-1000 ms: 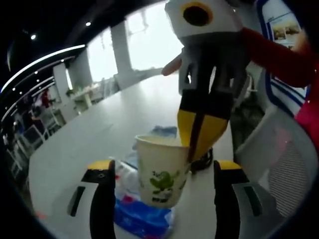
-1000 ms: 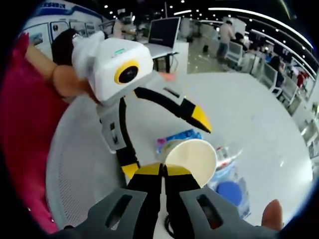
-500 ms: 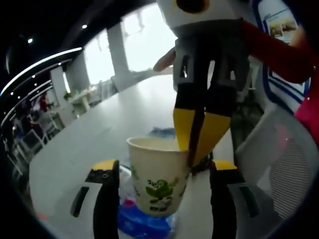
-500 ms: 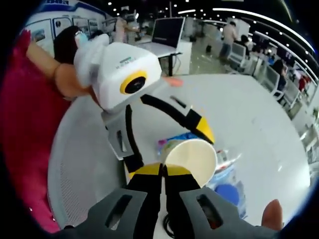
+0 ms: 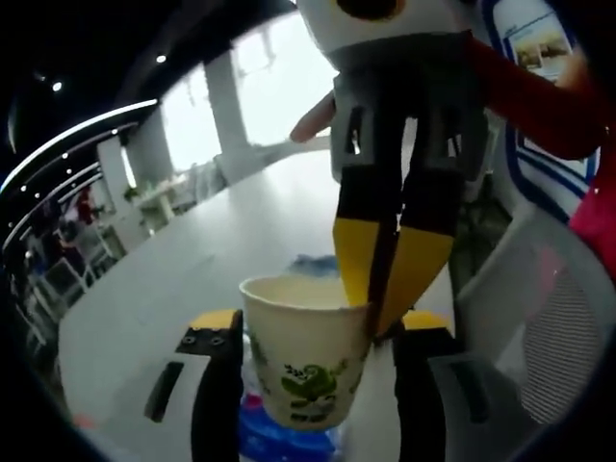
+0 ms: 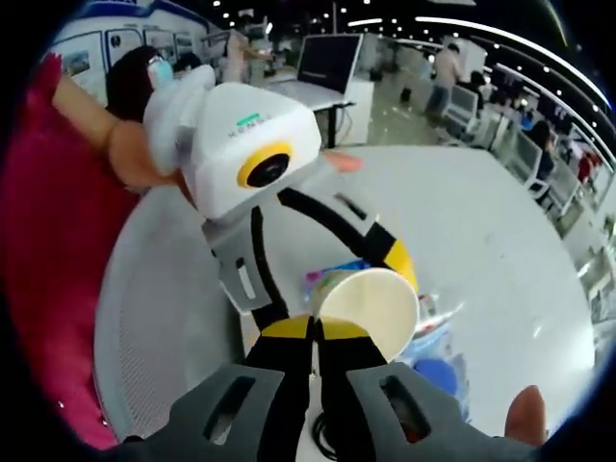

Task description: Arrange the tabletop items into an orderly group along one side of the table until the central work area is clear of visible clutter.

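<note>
Your right gripper has its fingers pinched on the rim of the paper cup, lifted above the white table. Your left gripper has its fingers spread wide on both sides of the cup, above a blue packet.

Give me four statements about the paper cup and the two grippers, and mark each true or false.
1. The right gripper is shut on the rim of the paper cup. True.
2. The paper cup lies flat on the white table. False: it is held up, above a blue packet.
3. The left gripper is open, with a jaw on each side of the cup. True.
4. The cup is plain white. False: it bears a green print.
</note>
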